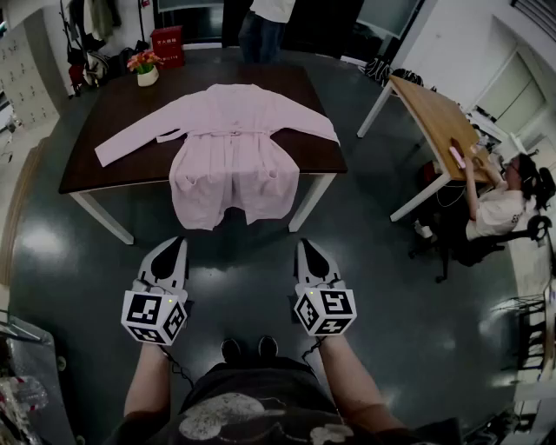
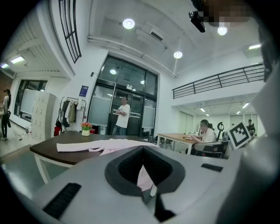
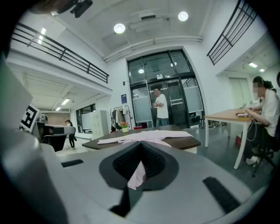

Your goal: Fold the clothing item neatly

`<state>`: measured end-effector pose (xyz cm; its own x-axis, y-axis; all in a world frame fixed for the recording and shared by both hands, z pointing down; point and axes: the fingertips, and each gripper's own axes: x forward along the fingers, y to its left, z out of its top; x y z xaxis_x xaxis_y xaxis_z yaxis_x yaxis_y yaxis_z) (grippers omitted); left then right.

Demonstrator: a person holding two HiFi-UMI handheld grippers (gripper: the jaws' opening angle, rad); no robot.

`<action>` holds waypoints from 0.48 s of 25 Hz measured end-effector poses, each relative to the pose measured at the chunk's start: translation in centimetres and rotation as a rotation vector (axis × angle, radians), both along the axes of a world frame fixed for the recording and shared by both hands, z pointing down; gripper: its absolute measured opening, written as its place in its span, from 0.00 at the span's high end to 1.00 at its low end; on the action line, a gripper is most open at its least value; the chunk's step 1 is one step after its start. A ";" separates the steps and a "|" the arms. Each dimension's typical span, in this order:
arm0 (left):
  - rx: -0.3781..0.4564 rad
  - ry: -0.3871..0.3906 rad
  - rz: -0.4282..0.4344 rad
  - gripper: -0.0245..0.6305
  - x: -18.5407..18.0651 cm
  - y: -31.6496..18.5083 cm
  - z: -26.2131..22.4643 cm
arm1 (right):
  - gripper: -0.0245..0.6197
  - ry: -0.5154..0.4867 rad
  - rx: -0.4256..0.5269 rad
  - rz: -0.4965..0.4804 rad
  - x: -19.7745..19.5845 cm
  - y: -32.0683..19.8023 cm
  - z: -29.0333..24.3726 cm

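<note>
A pale pink long-sleeved garment [image 1: 228,139] lies spread flat on a dark brown table [image 1: 122,106], sleeves out to both sides and its lower part hanging over the near edge. My left gripper [image 1: 172,247] and right gripper [image 1: 308,249] hover side by side over the floor, short of the table, both shut and holding nothing. In the left gripper view the garment [image 2: 109,143] shows beyond the closed left gripper [image 2: 142,153]. The right gripper view has the garment [image 3: 148,135] straight ahead, past the closed right gripper [image 3: 141,146].
A flower pot [image 1: 146,69] and a red box [image 1: 167,45] stand at the table's far left. A person [image 1: 265,26] stands behind the table. To the right is a light wooden table [image 1: 434,113] with a seated person [image 1: 499,204]. Dark floor lies between me and the table.
</note>
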<state>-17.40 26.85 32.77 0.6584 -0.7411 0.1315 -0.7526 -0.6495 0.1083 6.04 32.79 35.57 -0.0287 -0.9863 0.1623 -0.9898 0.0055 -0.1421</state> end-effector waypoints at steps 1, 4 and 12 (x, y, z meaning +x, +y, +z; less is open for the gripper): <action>-0.002 0.001 0.008 0.95 0.3 0.0 -0.1 | 0.98 0.002 -0.004 0.005 0.2 0.2 -0.1; -0.005 0.001 0.027 0.95 0.9 0.1 -0.3 | 0.98 0.010 -0.015 0.016 0.7 0.5 -0.2; -0.006 0.024 0.029 0.95 1.1 -0.2 -0.4 | 0.98 0.007 -0.005 0.048 1.2 0.5 -0.6</action>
